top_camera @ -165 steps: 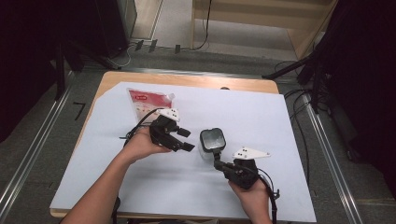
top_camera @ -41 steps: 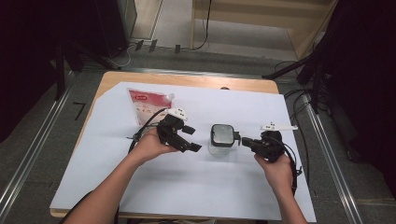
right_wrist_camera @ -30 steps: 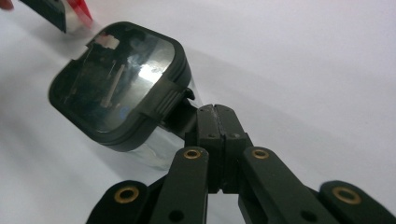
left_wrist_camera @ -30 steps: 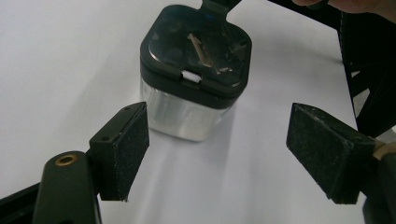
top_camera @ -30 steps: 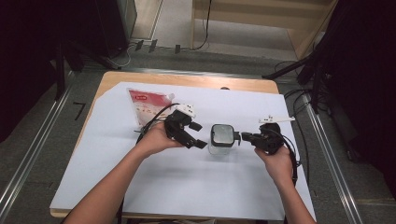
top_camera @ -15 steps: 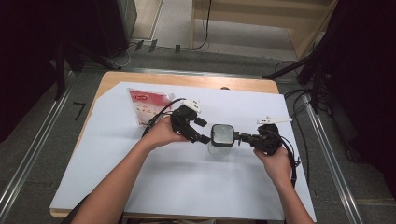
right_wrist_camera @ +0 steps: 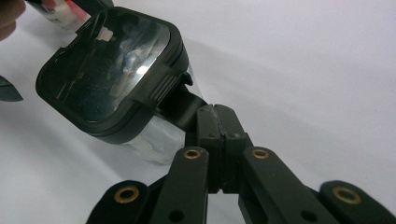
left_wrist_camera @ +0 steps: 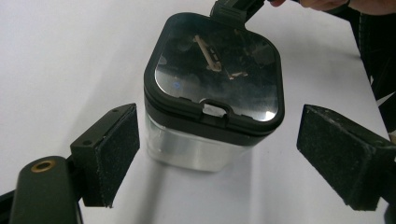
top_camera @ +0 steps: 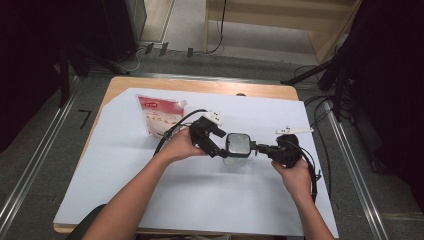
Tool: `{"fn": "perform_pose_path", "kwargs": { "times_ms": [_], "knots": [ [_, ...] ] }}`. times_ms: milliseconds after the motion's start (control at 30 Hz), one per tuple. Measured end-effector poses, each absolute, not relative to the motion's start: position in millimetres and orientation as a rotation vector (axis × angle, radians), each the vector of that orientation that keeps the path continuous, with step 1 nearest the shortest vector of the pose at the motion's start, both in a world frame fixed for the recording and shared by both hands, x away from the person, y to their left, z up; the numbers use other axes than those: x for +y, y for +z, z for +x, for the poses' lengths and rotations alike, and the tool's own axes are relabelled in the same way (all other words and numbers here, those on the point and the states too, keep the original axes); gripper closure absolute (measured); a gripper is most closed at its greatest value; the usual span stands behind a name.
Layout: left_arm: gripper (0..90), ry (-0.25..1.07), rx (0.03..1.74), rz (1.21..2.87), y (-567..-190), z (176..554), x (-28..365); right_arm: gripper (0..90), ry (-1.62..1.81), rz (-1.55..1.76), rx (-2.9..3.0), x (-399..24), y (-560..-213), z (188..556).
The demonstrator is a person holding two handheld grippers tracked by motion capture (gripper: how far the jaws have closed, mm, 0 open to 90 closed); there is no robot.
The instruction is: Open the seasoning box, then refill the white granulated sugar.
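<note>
While right gripper [right_wrist_camera: 205,112] clamps container [left_wrist_camera: 212,93], left gripper [left_wrist_camera: 217,154] gapes.

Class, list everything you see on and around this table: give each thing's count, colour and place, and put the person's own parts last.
Box: one, clear with black lid, mid-sheet.
Pouch: one, red and white, far left of the sheet.
Sheet: one, white, covering the table.
Table: one, wooden, on a grey floor.
Left tool: one, black, open, jaws on either side of the box without touching it.
Right tool: one, black, shut on a tab at the lid's edge.
Hands: two, left and right, each holding a tool.
</note>
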State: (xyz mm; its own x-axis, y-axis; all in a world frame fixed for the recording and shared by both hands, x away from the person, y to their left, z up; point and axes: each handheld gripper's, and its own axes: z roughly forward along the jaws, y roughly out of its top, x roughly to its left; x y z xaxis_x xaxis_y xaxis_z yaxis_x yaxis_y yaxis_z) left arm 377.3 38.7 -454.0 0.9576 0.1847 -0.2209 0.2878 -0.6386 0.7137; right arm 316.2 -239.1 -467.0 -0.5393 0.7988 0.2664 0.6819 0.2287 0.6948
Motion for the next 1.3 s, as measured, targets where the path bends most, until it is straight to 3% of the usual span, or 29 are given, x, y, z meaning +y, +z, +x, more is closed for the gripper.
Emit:
{"fn": "perform_pose_path", "kwargs": {
  "times_ms": [600, 1300],
  "knots": [
    [14.5, -0.117, 0.301, 2.301, -469, 377, 22, 90.0, 1.201, 1.439, 2.337, -239, -466, 315],
    [16.5, -0.044, 0.282, 2.353, -459, 371, 21, 90.0, 1.196, 1.423, 2.335, -235, -466, 312]
  ]
}}
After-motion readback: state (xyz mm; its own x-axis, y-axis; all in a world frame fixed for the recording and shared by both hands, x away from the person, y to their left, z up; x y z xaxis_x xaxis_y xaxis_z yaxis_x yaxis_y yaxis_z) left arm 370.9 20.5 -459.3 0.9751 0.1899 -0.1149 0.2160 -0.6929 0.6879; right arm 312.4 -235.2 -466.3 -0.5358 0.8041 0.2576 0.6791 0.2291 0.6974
